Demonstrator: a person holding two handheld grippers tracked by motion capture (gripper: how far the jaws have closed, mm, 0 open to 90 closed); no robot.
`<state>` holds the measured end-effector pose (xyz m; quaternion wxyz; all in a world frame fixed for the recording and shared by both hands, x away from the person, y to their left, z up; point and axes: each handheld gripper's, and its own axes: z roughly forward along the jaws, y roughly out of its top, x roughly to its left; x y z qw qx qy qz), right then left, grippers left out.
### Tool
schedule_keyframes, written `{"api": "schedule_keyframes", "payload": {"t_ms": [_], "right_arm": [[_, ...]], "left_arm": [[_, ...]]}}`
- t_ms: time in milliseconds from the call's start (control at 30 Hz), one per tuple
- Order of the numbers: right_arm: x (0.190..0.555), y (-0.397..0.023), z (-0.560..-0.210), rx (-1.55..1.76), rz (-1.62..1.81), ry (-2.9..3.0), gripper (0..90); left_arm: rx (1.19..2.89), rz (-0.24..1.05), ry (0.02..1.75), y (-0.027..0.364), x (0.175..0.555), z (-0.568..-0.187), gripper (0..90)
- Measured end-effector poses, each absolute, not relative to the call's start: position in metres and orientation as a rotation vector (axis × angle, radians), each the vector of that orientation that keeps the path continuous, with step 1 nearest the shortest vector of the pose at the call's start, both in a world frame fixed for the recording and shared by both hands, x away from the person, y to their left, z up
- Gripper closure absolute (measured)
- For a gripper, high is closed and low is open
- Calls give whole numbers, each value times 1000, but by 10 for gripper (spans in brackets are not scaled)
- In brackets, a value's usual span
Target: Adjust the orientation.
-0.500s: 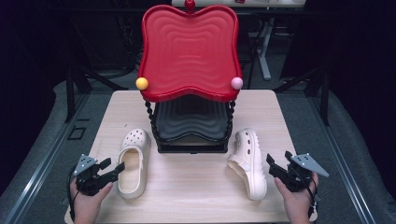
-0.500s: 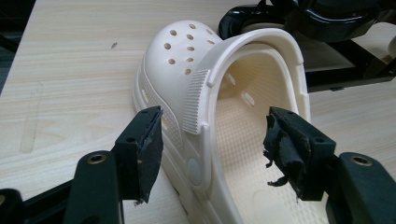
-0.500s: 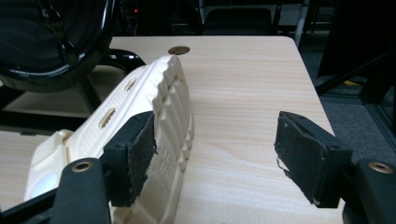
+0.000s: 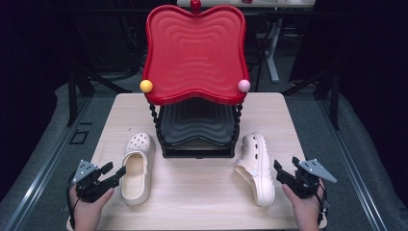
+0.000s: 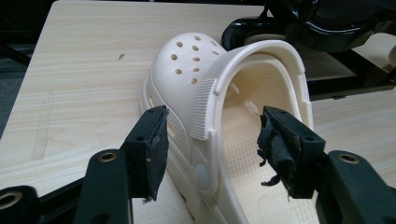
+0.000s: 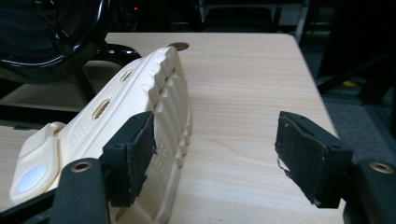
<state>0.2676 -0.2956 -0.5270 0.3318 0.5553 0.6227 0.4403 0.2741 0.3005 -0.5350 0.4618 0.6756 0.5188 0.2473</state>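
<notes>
Item: my left tongs point(image 4: 114, 174), wide open, have closed in on the upright clog point(image 4: 136, 167) at the desk's point(image 4: 202, 204) left front, ready to grip; my right tongs point(image 4: 285, 177) gape empty beside the tipped clog point(image 4: 256, 166).

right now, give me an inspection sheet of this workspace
surface: light wood table, small scuff near its left side
job's things: left clog upright, strap over its opening; right clog tipped on its side, sole facing right
clutter: two-tier rack, red tray above black tray, on the table behind the clogs
grippers: left gripper open, jaws astride left clog's side wall; right gripper open beside right clog's sole
cables: black cable at left wrist
surroundings: dark room, grey floor, desk legs behind
</notes>
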Motion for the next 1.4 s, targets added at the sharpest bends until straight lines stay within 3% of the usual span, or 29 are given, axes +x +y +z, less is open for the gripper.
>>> {"api": "schedule_keyframes", "payload": {"t_ms": [67, 267, 467, 633, 867, 1133, 1400], "right_arm": [[268, -297, -528, 1448, 1174, 1624, 378], [265, -297, -527, 1451, 1208, 1609, 431], [264, -295, -525, 1454, 1219, 1599, 462], [262, -295, -522, 1467, 1239, 1586, 514], [262, -300, -525, 1504, 1248, 1580, 525], [263, -304, -525, 1523, 1256, 1579, 525], [265, -304, -528, 1541, 1262, 1589, 523]], "left_arm": [[1666, 615, 1287, 298, 275, -535, 437], [1671, 613, 1327, 293, 275, -535, 448], [1663, 598, 1380, 286, 285, -536, 588], [1731, 711, 1382, 273, 298, -535, 639], [1746, 799, 1337, 260, 294, -525, 647], [1699, 755, 1324, 266, 283, -519, 644], [1759, 750, 1286, 263, 280, -522, 575]]}}
